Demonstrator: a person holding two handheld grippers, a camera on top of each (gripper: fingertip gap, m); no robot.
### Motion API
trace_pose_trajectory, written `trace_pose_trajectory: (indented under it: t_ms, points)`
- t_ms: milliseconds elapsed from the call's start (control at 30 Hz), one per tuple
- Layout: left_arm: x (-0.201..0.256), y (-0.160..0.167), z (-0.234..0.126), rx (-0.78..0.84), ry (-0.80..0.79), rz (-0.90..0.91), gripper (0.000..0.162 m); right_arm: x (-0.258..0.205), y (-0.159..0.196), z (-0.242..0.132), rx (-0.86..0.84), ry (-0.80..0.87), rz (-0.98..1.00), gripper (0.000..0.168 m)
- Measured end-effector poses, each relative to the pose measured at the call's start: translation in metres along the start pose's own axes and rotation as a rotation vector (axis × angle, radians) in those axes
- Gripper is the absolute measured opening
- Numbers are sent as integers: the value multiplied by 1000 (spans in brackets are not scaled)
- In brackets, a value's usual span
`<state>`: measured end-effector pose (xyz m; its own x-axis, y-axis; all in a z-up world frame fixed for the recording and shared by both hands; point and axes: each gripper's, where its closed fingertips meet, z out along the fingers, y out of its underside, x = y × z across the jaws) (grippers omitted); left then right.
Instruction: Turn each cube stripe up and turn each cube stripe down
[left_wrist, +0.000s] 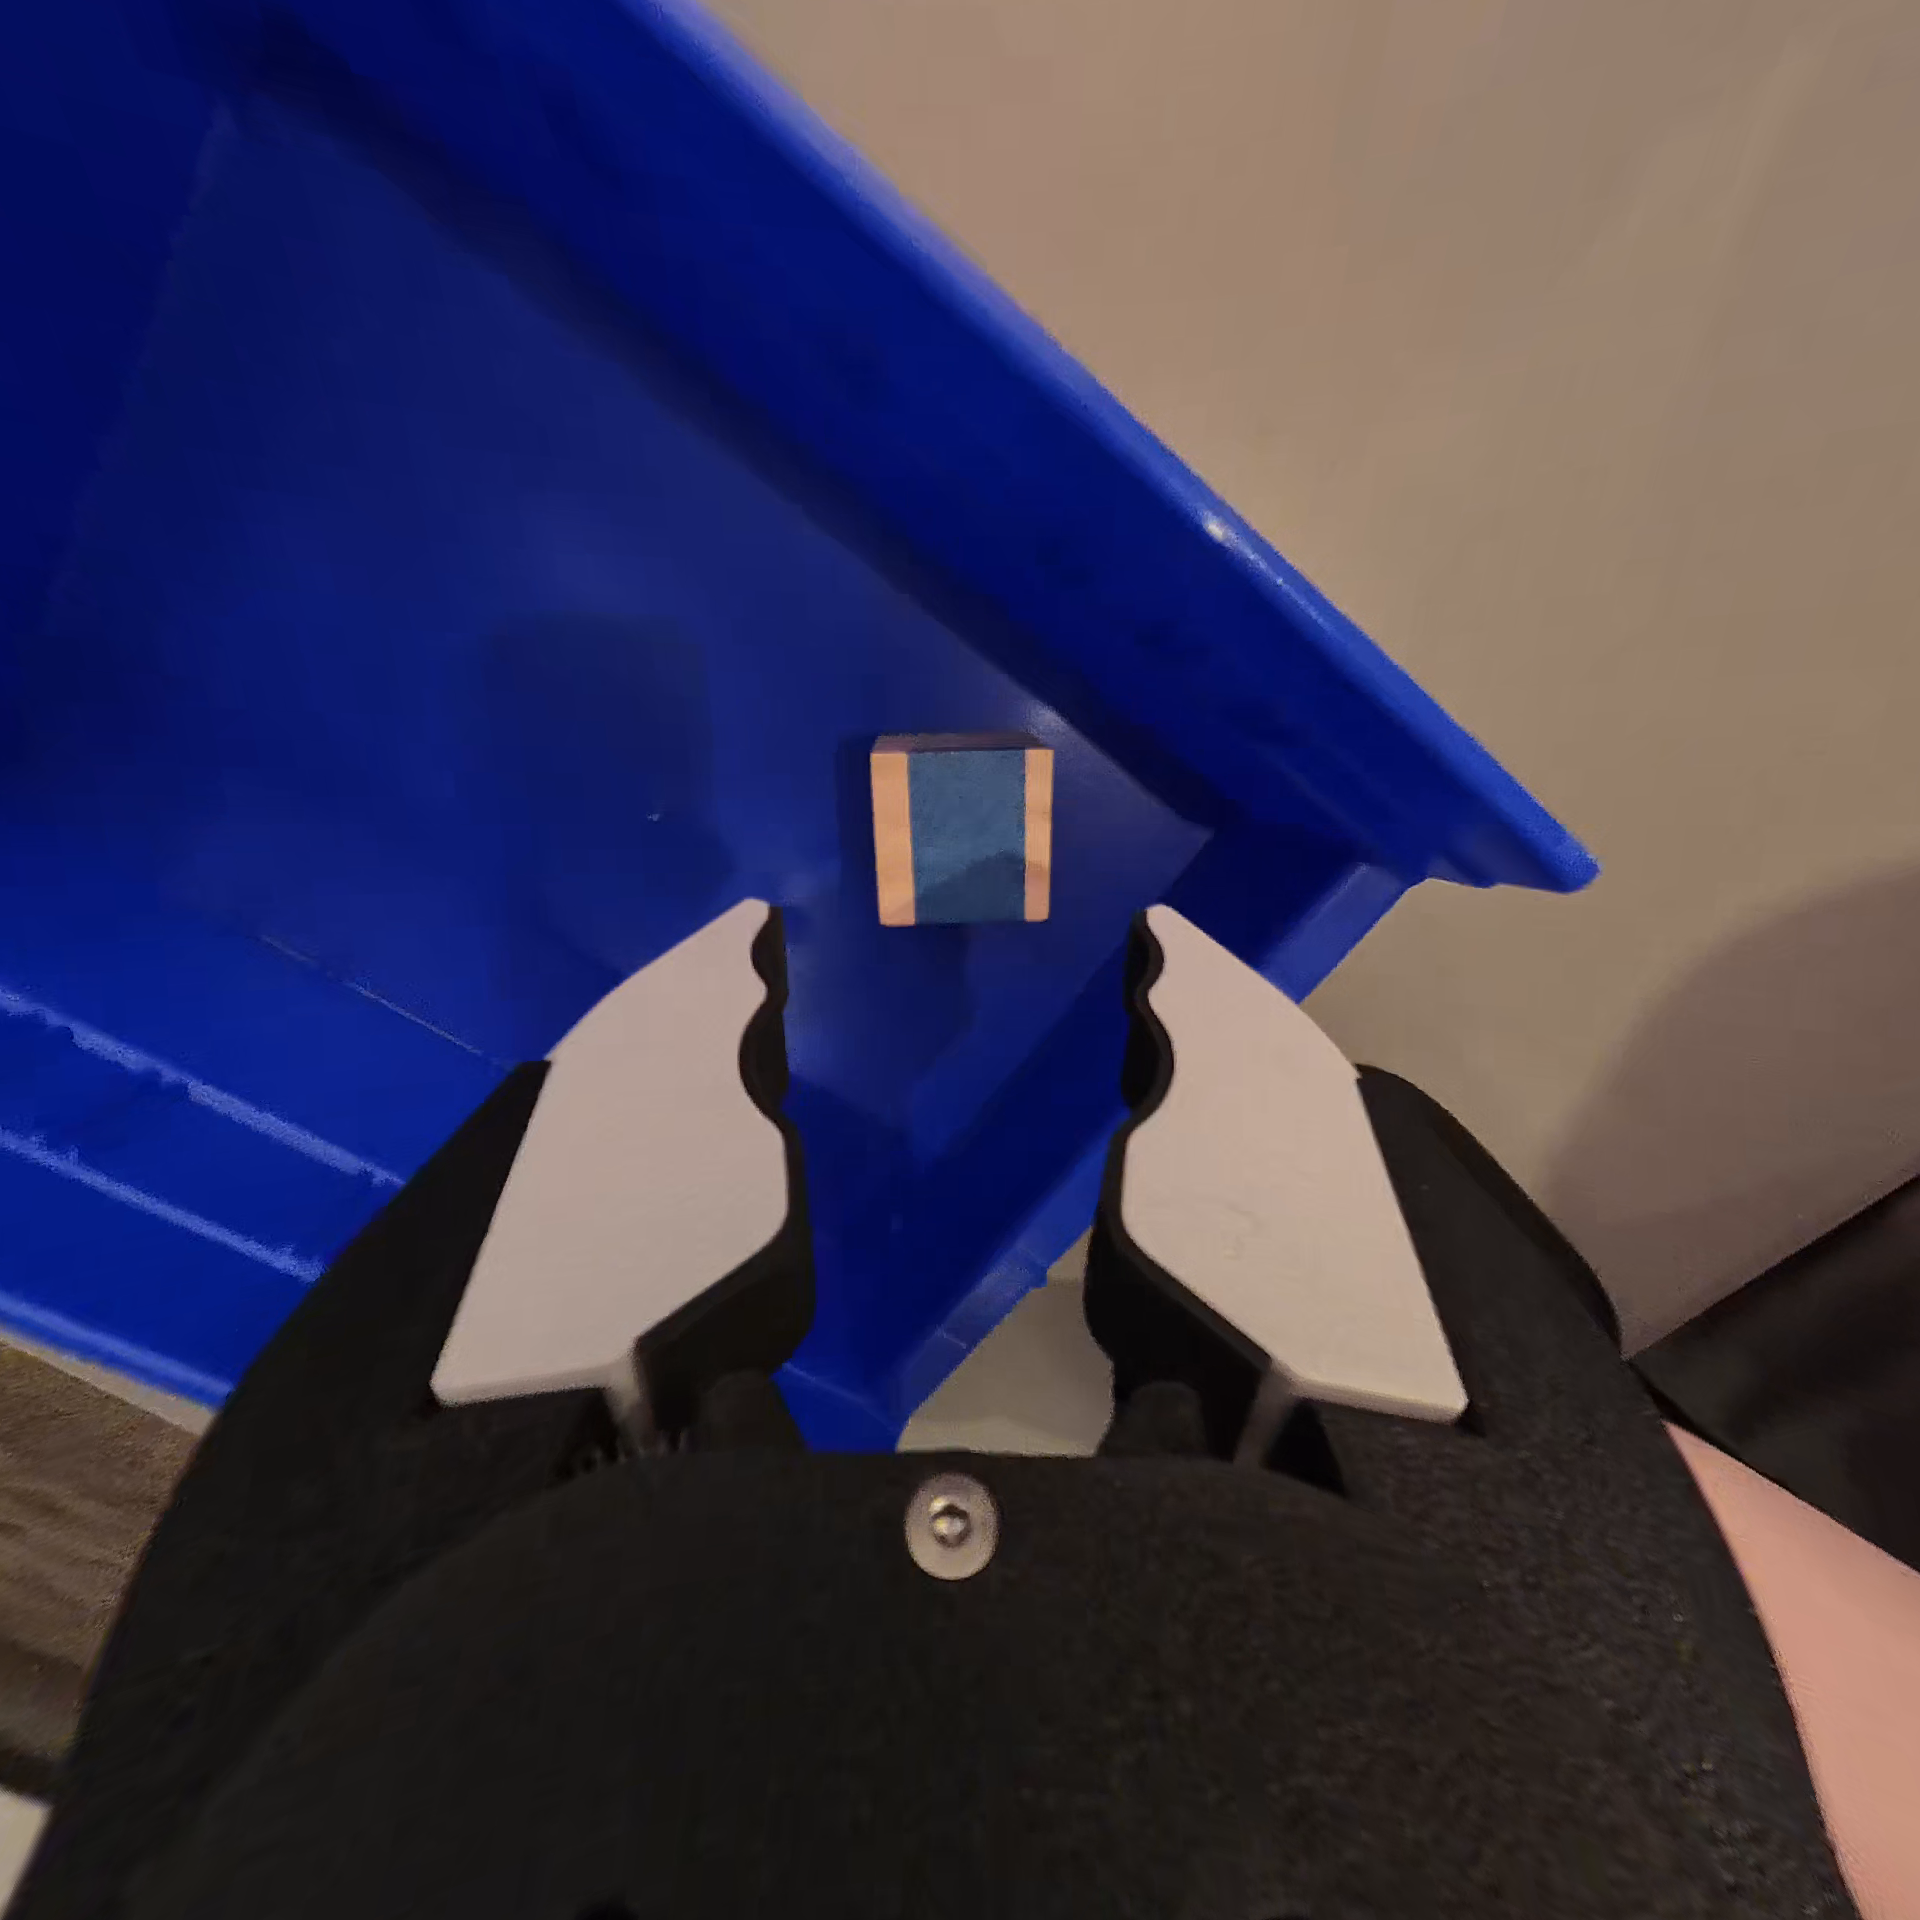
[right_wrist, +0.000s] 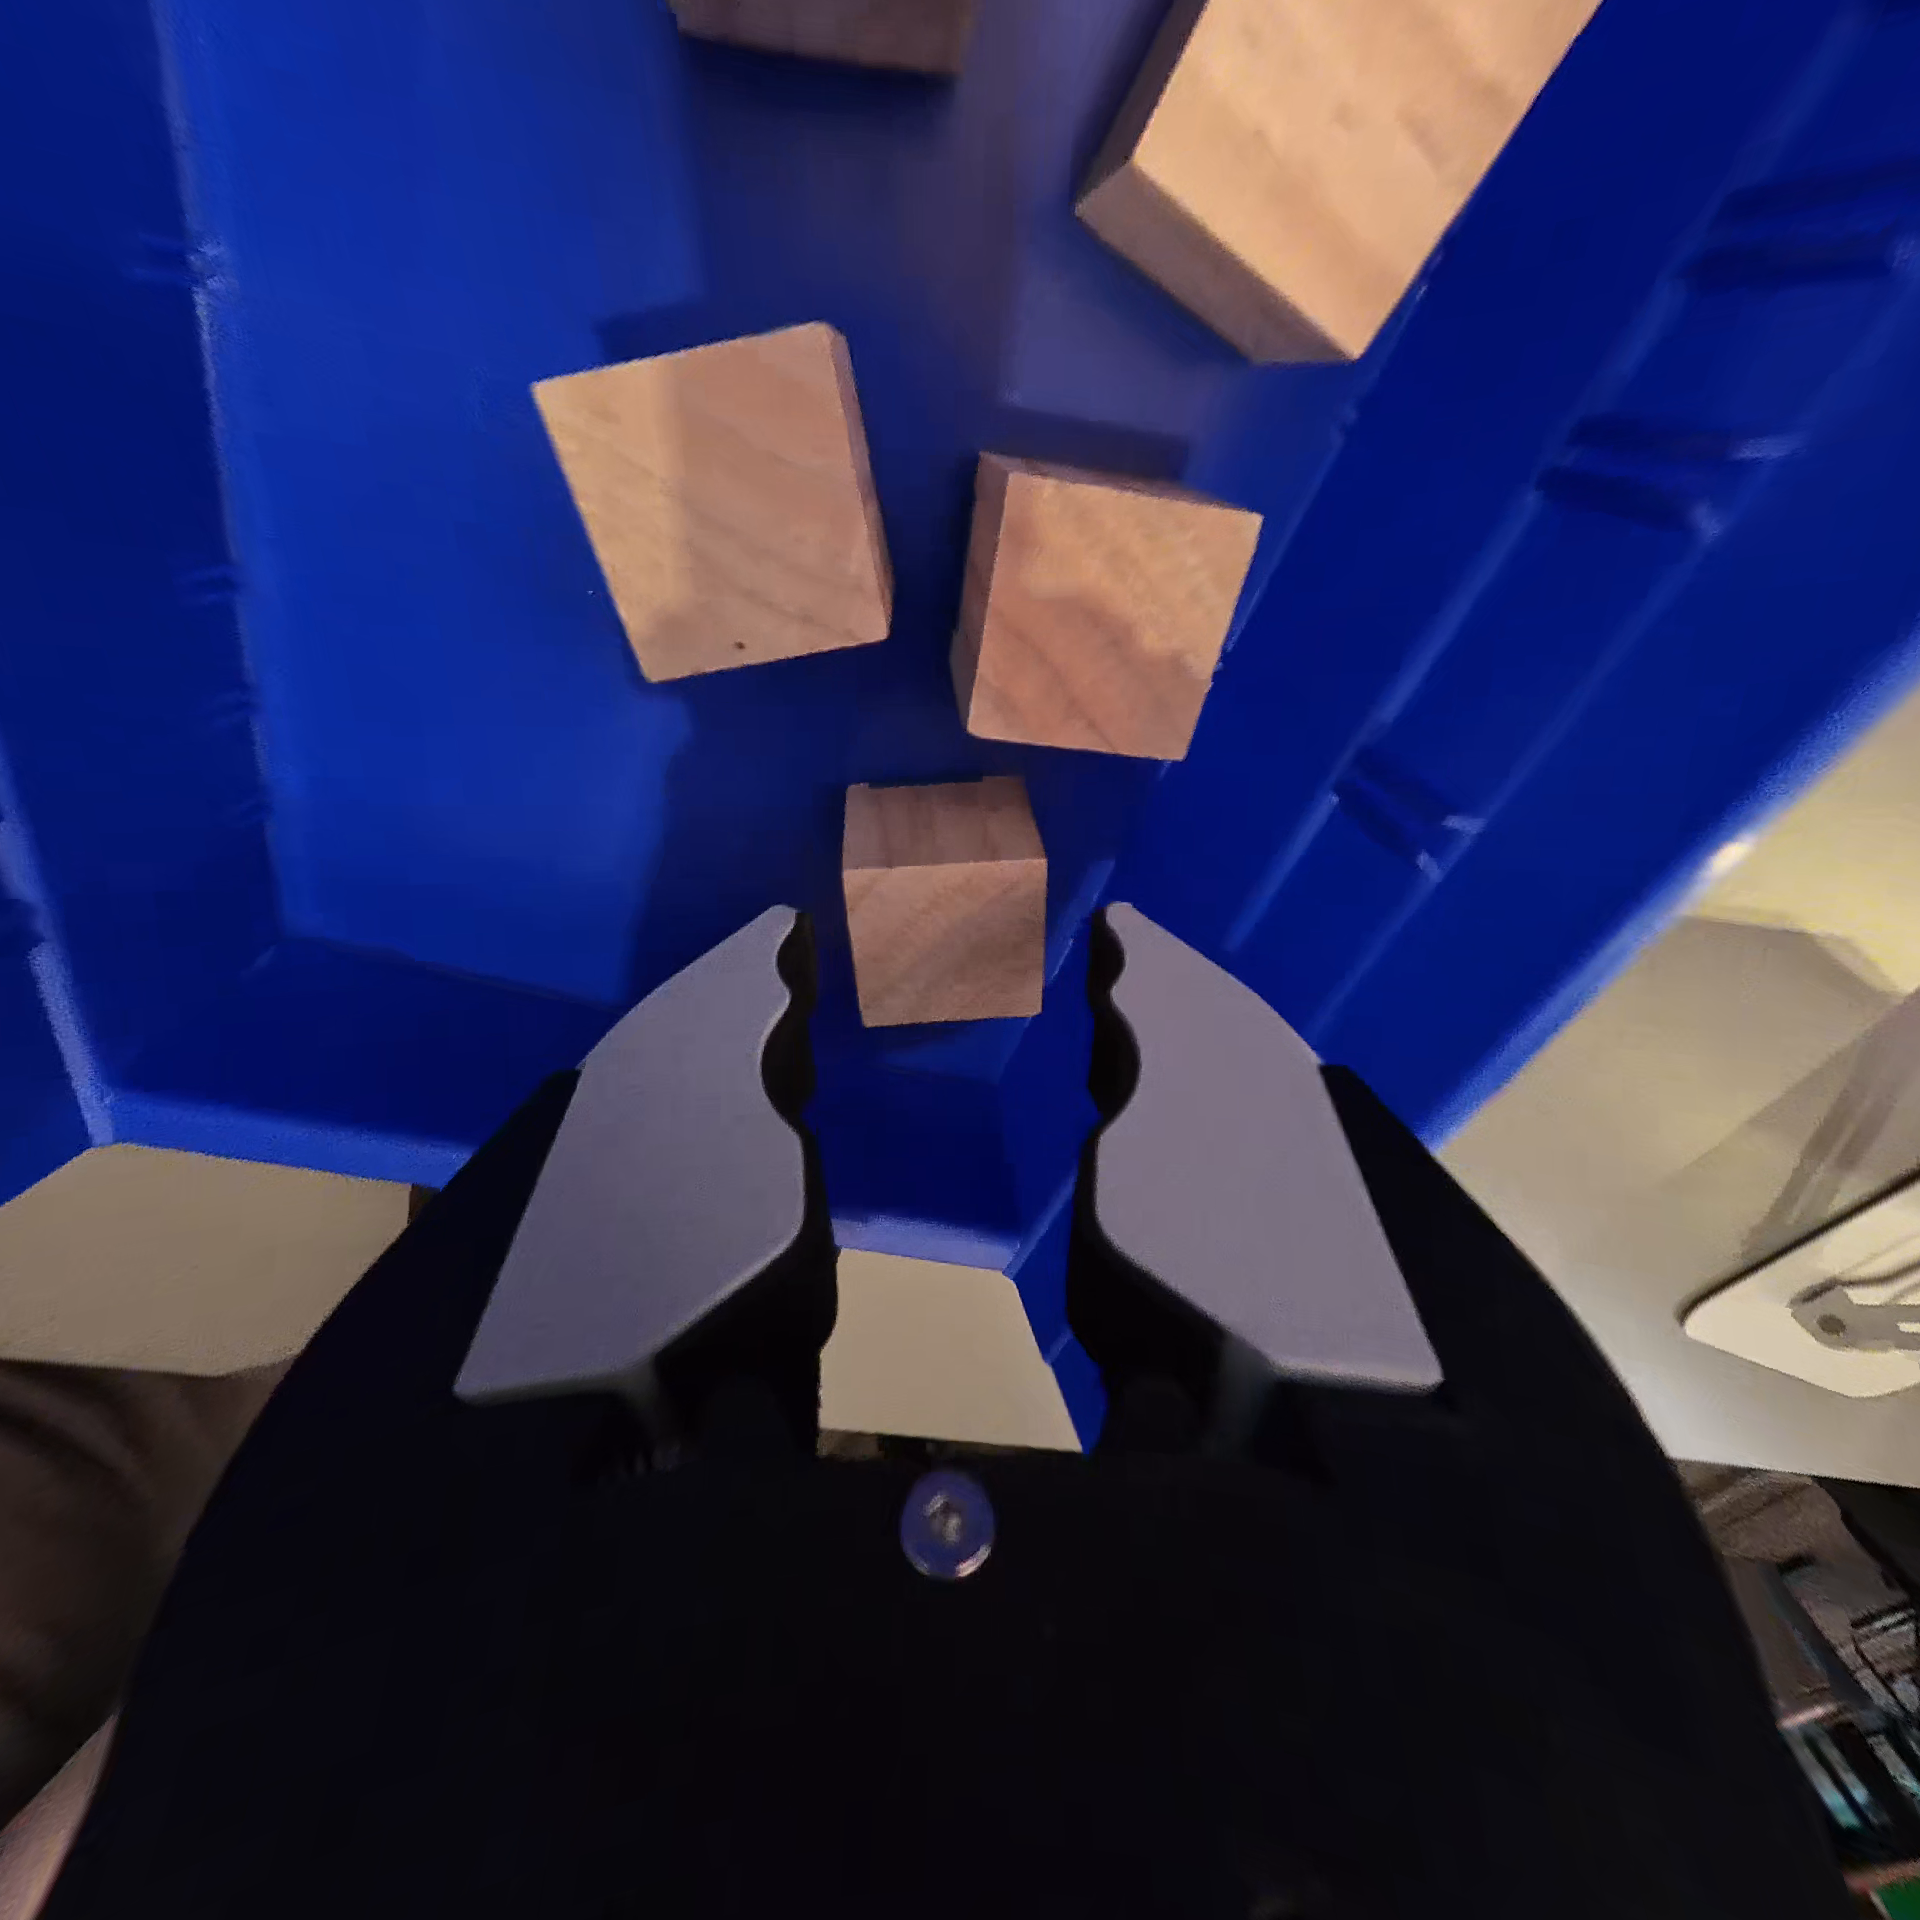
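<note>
In the left wrist view a small wooden cube (left_wrist: 961, 831) lies in a blue bin (left_wrist: 416, 623) with its blue stripe facing up. My left gripper (left_wrist: 956, 925) is open just short of it, empty. In the right wrist view a small plain-faced wooden cube (right_wrist: 943, 902) sits near the corner of a blue bin (right_wrist: 416, 727). My right gripper (right_wrist: 945, 925) is open with its fingertips on either side of that cube's near end, not touching it. Larger plain wooden cubes (right_wrist: 717, 499) (right_wrist: 1101, 608) (right_wrist: 1330, 156) lie beyond, no stripe showing.
The left bin's rim (left_wrist: 1247, 582) runs diagonally at right, with a beige surface (left_wrist: 1558, 312) beyond. The right bin's ribbed wall (right_wrist: 1507, 623) stands close on the right. A white object (right_wrist: 1818, 1330) lies outside the bin at right. A forearm (left_wrist: 1808, 1621) shows at the lower right.
</note>
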<state>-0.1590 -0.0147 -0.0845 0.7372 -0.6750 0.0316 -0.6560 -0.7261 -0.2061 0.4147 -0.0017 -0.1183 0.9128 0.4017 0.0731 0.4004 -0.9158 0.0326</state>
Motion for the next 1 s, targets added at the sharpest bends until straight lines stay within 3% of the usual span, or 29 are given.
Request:
trace_pose_trajectory:
  t_ms: [367, 533, 600, 700, 833, 1000]
  points:
    - [-2, 6, 45, -229, -33, 3, 63, 8, 11, -55, 193, 116, 8, 52]
    - [-3, 12, 56, -277, -6, 0, 56, 11, 23, -75, 262, 142, 17, 51]
    - [-2, 12, 57, -270, 12, 5, 46, 12, 26, -77, 269, 149, 16, 51]
    - [-7, 13, 55, -270, -15, 15, 46, 13, 26, -79, 273, 158, 17, 51]
    - [-17, 4, 32, -136, -27, -27, 45, 9, 19, -89, 316, 188, -2, 51]
    - [-2, -40, -41, 313, 91, -71, 45, -13, -20, -133, 555, 274, -98, 49]
